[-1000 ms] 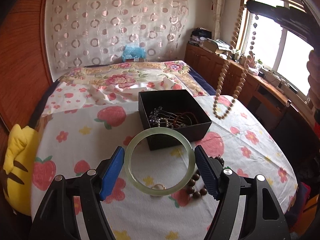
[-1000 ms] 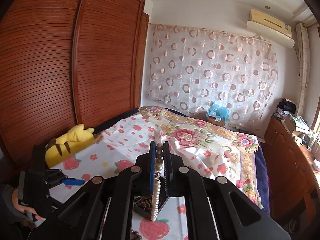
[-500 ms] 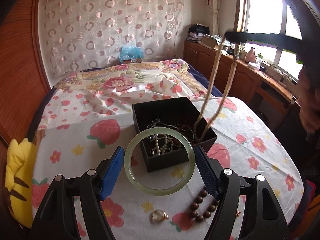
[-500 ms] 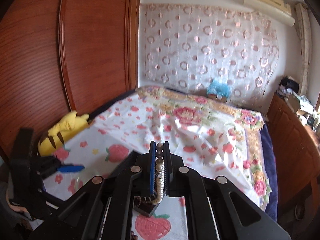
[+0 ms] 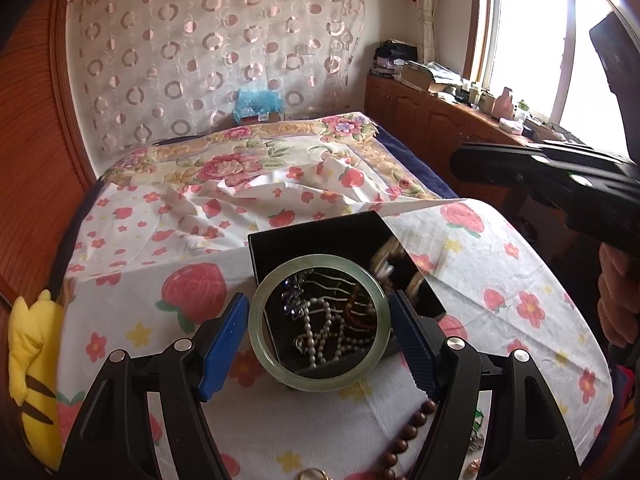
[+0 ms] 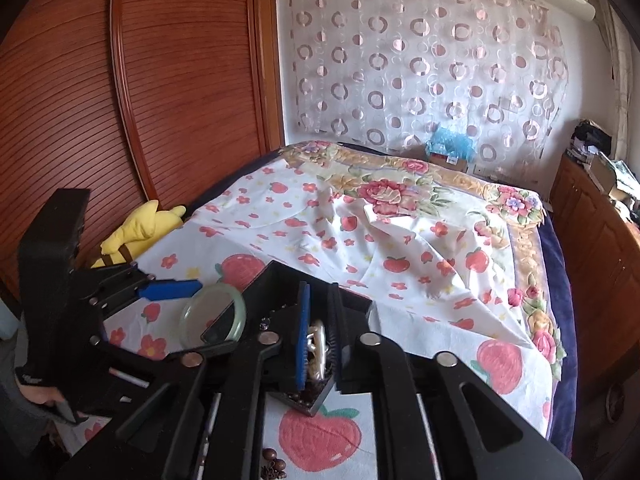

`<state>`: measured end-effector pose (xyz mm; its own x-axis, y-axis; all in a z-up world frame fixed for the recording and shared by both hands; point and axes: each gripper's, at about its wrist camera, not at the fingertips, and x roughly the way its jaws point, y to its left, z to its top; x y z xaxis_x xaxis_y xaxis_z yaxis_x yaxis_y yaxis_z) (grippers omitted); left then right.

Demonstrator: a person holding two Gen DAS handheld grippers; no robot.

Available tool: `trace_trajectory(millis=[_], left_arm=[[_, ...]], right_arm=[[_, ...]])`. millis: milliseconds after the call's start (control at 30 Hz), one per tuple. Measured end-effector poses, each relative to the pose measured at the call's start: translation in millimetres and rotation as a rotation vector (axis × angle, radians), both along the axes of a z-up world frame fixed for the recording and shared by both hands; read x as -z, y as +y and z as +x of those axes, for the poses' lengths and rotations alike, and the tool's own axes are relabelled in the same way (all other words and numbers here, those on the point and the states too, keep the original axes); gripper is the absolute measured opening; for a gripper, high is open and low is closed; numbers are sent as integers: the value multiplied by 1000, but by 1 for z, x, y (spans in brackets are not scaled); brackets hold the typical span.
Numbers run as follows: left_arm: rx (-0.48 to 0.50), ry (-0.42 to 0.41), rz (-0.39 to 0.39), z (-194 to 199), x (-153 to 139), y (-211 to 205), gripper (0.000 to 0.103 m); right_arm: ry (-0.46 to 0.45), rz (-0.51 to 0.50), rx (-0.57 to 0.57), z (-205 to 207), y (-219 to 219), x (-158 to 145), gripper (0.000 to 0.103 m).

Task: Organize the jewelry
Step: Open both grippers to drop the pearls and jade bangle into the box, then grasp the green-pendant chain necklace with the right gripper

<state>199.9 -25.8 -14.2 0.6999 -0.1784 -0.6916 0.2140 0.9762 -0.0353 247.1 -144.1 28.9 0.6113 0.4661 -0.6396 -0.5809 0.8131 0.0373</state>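
My left gripper (image 5: pixel 319 332) is shut on a pale green jade bangle (image 5: pixel 256 322) and holds it just above the near edge of the black jewelry box (image 5: pixel 320 236). The box holds a pearl strand (image 5: pixel 320 334) and other tangled pieces. My right gripper (image 6: pixel 318 340) hangs over the box (image 6: pixel 276 280) with its jaws slightly apart; the cream bead necklace (image 6: pixel 316 350) lies coiled between and below them. The bangle (image 6: pixel 188 320) and the left gripper's blue finger (image 6: pixel 168 289) also show in the right wrist view. The right gripper's arm (image 5: pixel 540 168) shows at the right of the left wrist view.
The strawberry-print cloth (image 5: pixel 192 292) covers the table in front of a bed (image 5: pixel 248 160). Brown wooden beads (image 5: pixel 404 440) and a small ring (image 5: pixel 310 474) lie on the cloth near me. A yellow plush toy (image 5: pixel 28 360) sits at the left edge. A wooden wardrobe (image 6: pixel 160 100) stands at the left.
The right gripper has lowered the cream bead necklace into the box, where it now lies coiled. The left gripper has moved the bangle forward over the box's near edge.
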Motion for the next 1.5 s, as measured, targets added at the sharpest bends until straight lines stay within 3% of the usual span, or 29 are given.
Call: trace_trajectory(millis=[33,467,667,833,1300,1500], left_arm=[[-3,3,3,3,1,-1,69],[36,45,97,37,17,-36,69],[34,53,95,38,21,-37,69],[41,27,82,33,14,-37,81],[86,-40,24,-35,-8,-22,81],[86,-24,-9,-60,0,-13,81]], right_arm=[[1,2,0,0,-2,1,28],[11,-9,79,-10,-59,27,28],[21,-1,100,-13,-79,38,28],[27,1,103,-16,-83,45,28],[73,-7,-4,-71,-63,79,28],[108,-20,-41,-93,-47,99,28]])
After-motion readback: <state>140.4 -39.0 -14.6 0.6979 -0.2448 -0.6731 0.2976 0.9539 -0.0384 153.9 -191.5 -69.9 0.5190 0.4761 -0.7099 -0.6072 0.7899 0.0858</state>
